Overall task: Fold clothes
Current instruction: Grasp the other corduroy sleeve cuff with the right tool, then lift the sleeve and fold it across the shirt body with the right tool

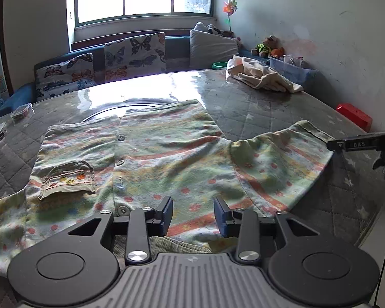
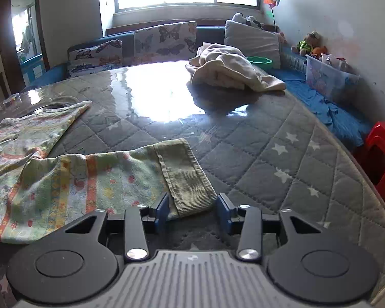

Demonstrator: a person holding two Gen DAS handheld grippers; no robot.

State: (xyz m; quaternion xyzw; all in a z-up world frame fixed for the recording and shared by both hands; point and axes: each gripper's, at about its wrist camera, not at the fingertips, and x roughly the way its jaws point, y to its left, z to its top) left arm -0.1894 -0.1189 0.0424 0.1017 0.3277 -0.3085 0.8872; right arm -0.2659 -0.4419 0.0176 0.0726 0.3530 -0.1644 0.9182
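Observation:
A small striped shirt [image 1: 166, 154] with buttons and a chest pocket [image 1: 69, 179] lies flat on the quilted grey table [image 1: 256, 113]. My left gripper [image 1: 193, 215] hovers open over the shirt's near edge by the ribbed green collar [image 1: 161, 246], blue pads apart and nothing pinched. The shirt's sleeve [image 2: 102, 179] stretches out to the right. Its ribbed green cuff [image 2: 190, 179] lies between the fingers of my right gripper [image 2: 193, 210]. That gripper is open, with its pads clear of the cuff. In the left wrist view a right gripper finger [image 1: 356, 143] shows beside the cuff.
A crumpled cream cloth [image 2: 231, 71] sits at the table's far right. A red stool [image 2: 382, 154] stands past the table's right edge [image 2: 359, 169]. A small clear box [image 1: 23, 111] rests far left. A sofa with butterfly cushions [image 1: 136, 51] runs behind the table.

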